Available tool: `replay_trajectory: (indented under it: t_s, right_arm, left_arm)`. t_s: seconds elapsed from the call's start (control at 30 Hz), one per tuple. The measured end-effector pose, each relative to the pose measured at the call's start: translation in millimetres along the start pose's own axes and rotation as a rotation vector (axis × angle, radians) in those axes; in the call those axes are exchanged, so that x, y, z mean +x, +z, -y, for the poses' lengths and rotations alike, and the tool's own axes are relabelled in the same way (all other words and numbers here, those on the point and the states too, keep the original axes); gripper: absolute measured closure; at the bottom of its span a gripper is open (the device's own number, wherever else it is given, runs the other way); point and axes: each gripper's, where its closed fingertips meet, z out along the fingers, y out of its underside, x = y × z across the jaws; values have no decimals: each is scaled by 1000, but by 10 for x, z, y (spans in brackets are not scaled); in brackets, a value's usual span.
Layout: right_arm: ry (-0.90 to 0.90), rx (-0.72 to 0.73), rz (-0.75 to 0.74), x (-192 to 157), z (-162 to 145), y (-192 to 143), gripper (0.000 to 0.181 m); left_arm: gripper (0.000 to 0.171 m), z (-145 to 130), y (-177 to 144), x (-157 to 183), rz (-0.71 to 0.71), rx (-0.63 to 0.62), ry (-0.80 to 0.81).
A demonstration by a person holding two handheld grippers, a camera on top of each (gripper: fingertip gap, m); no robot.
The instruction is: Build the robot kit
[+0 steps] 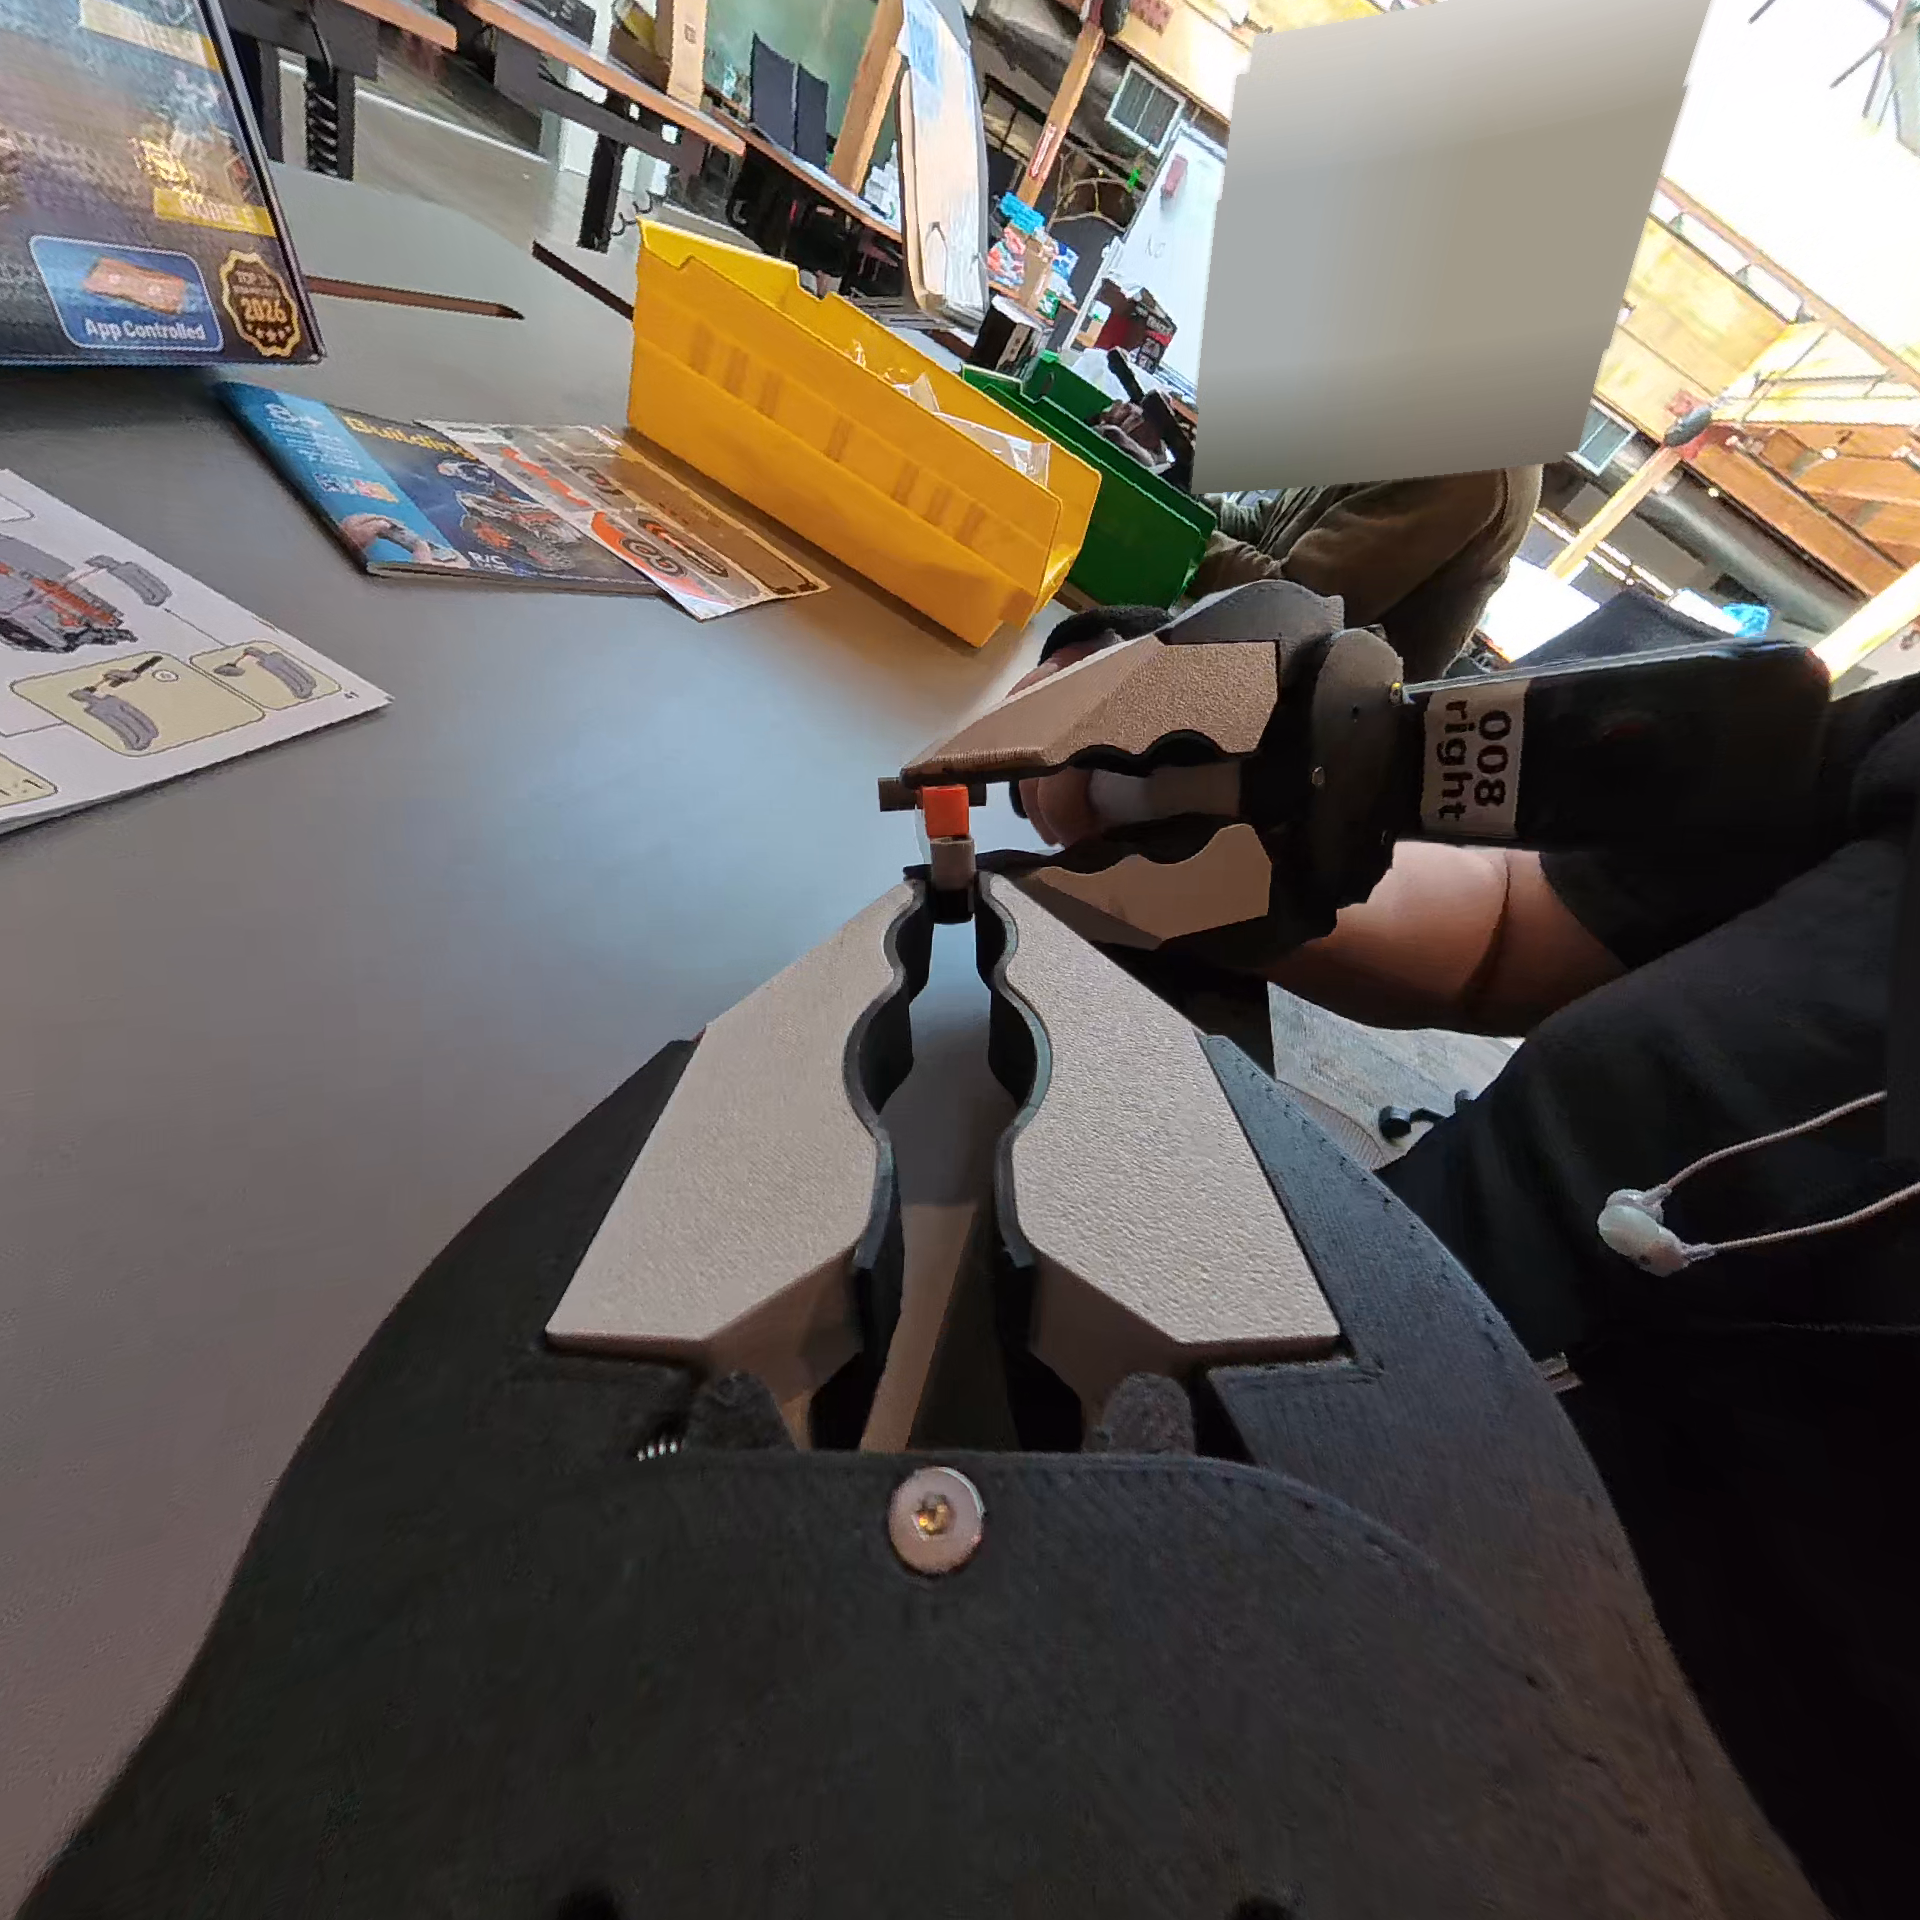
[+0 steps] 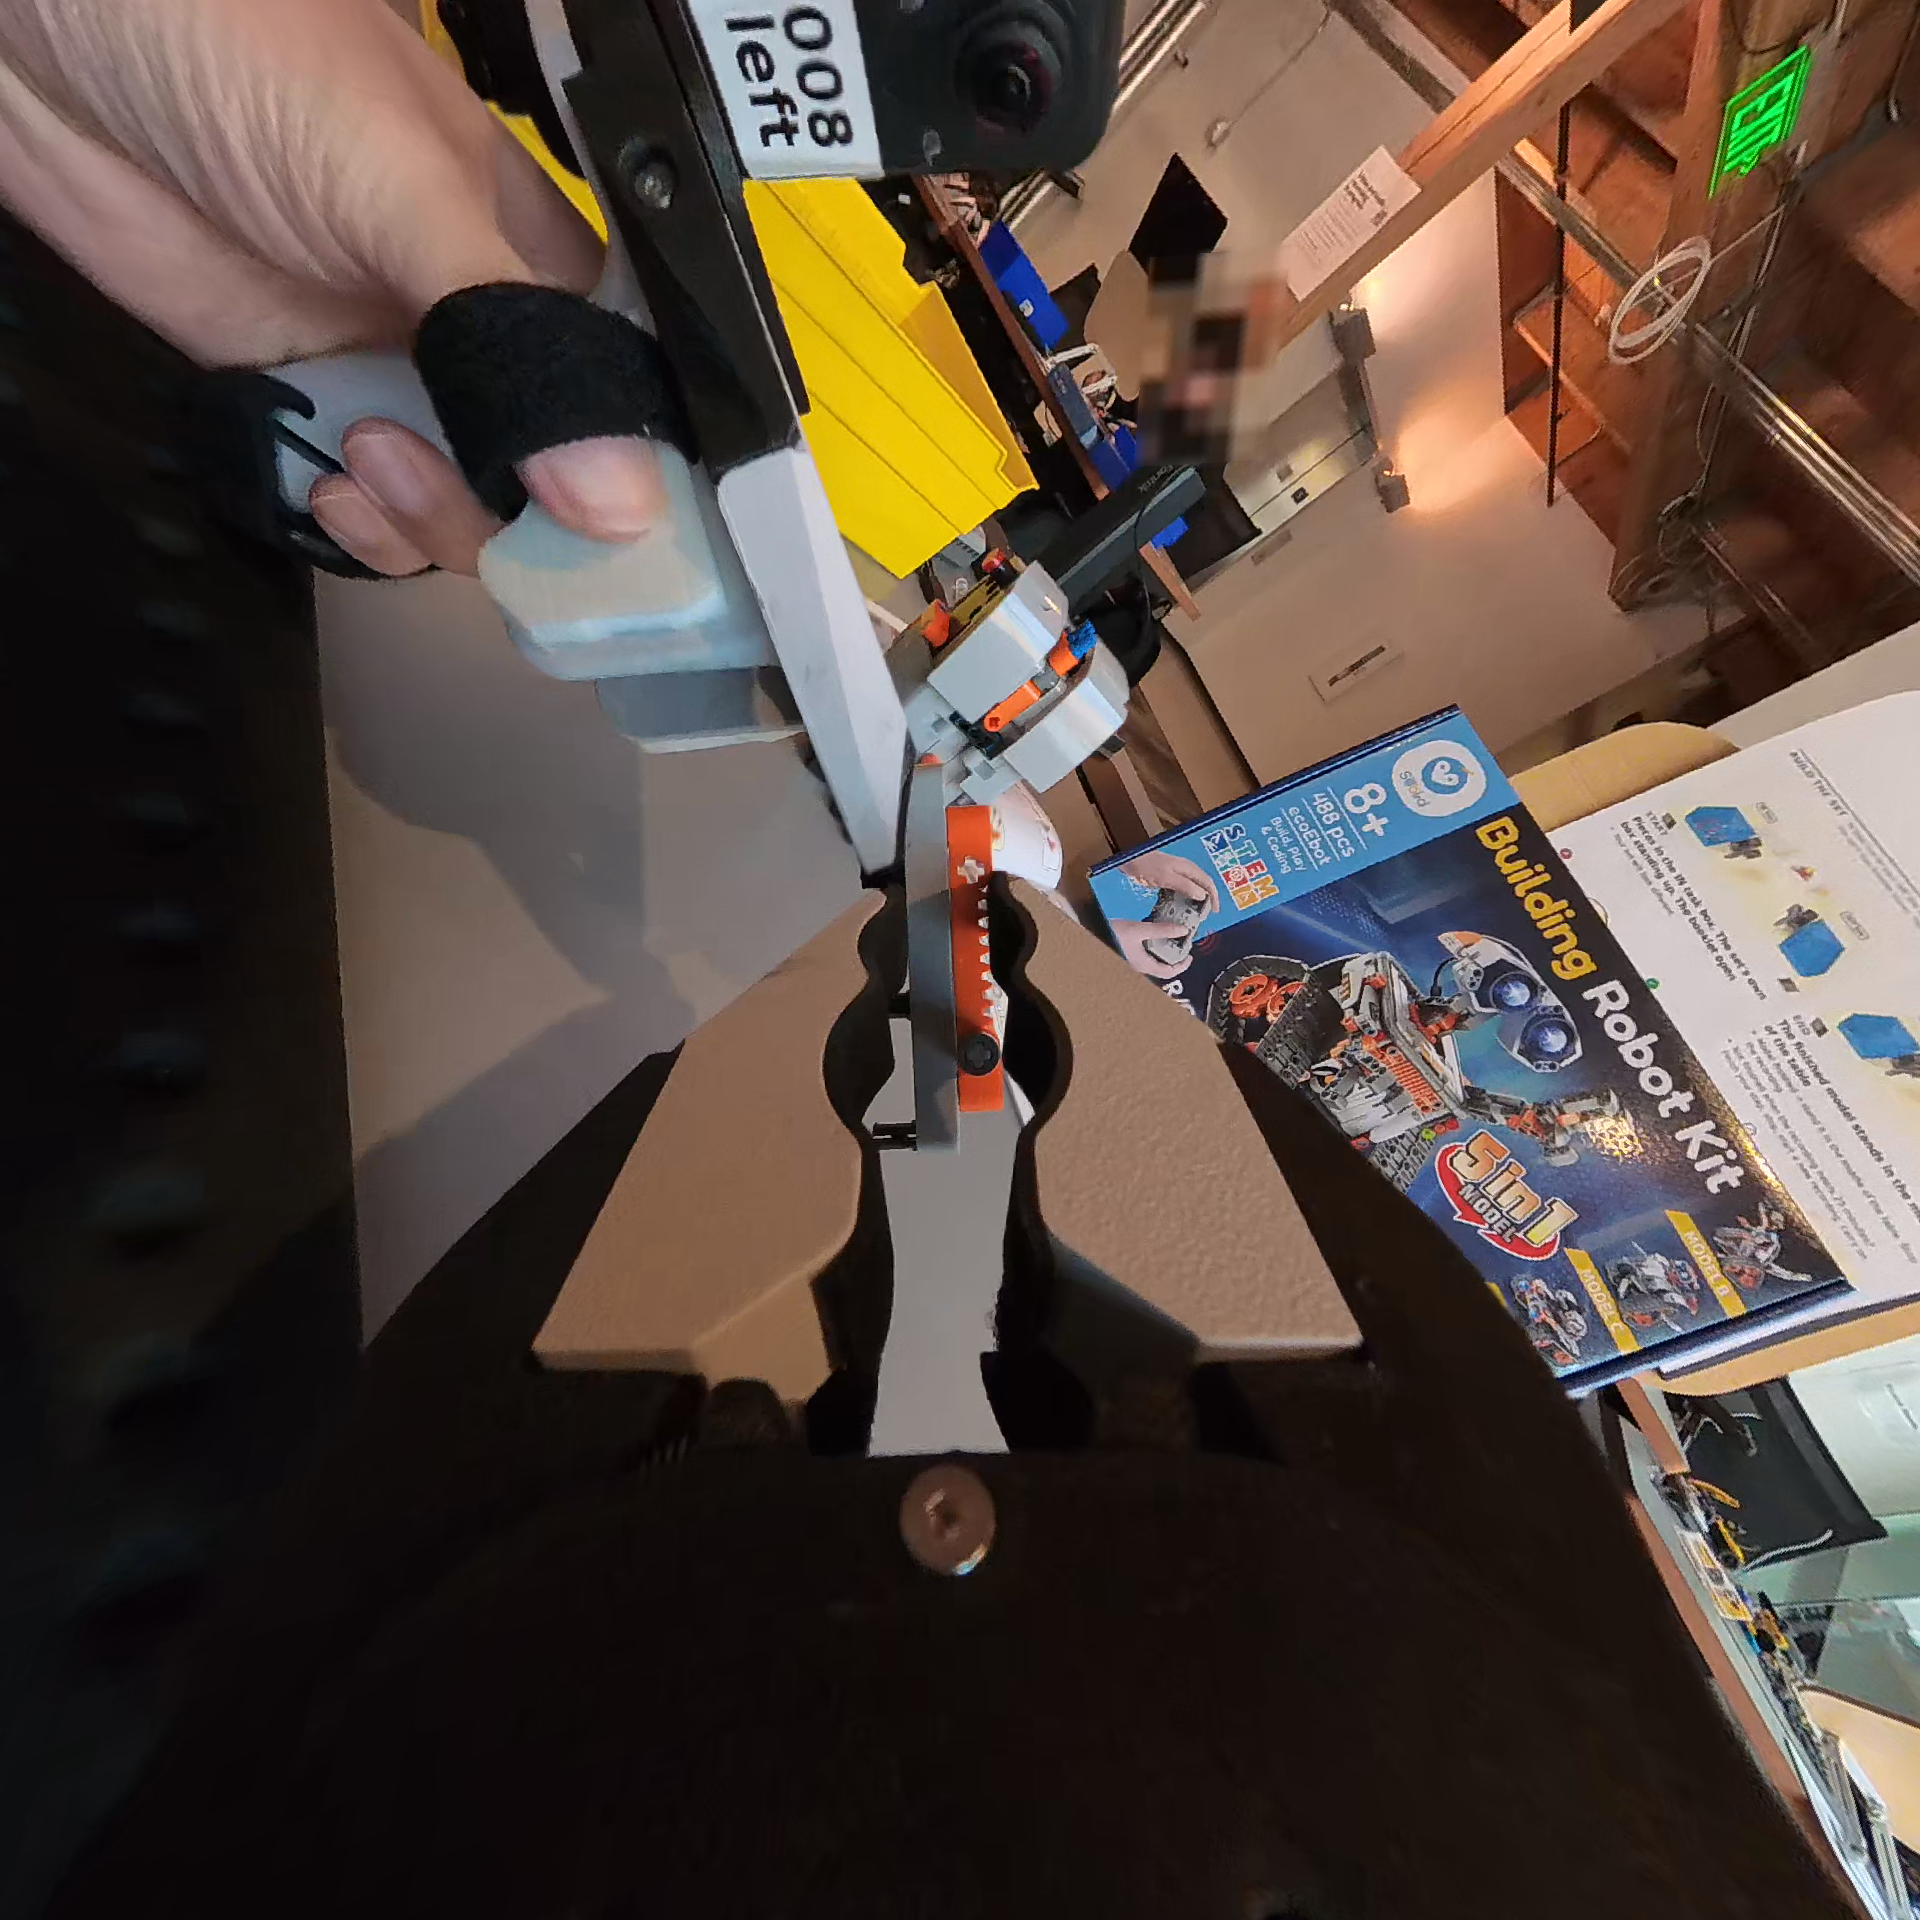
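My left gripper (image 1: 948, 896) is shut on the lower end of a small brick assembly (image 1: 945, 831) with an orange piece above a grey one. My right gripper (image 1: 961, 821) comes in from the right and clamps the same assembly from above and below. In the right wrist view, my right gripper (image 2: 948, 906) is shut on a grey beam (image 2: 930, 997) and an orange toothed beam (image 2: 975, 966) lying side by side. The left gripper's finger (image 2: 821, 665) touches the grey beam's far end. A grey-white block cluster (image 2: 1023, 681) sits just beyond; I cannot tell whether it is joined on.
On the grey table (image 1: 520, 883) are a yellow bin (image 1: 831, 436), a green bin (image 1: 1127, 520), a booklet (image 1: 416, 499), a sticker sheet (image 1: 665, 530) and an instruction sheet (image 1: 135, 644). The kit box (image 2: 1455, 1039) stands at the far left. A person's forearm (image 1: 1434, 935) is at the right.
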Motion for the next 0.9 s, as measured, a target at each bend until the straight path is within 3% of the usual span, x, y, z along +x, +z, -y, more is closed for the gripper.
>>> replay_trajectory:
  t_s: [0.3,0.7,0.9]
  right_arm:
    - [59,-2,25,-30,-29,33,167]
    - [75,-100,57,-122,-202,147,166]
    - [146,-130,92,-142,-240,145,166]
  left_arm:
    - [167,-18,-12,-42,26,-4,-22]
    - [167,-106,18,-114,3,-31,-234]
    - [167,-113,30,-115,28,-36,-203]
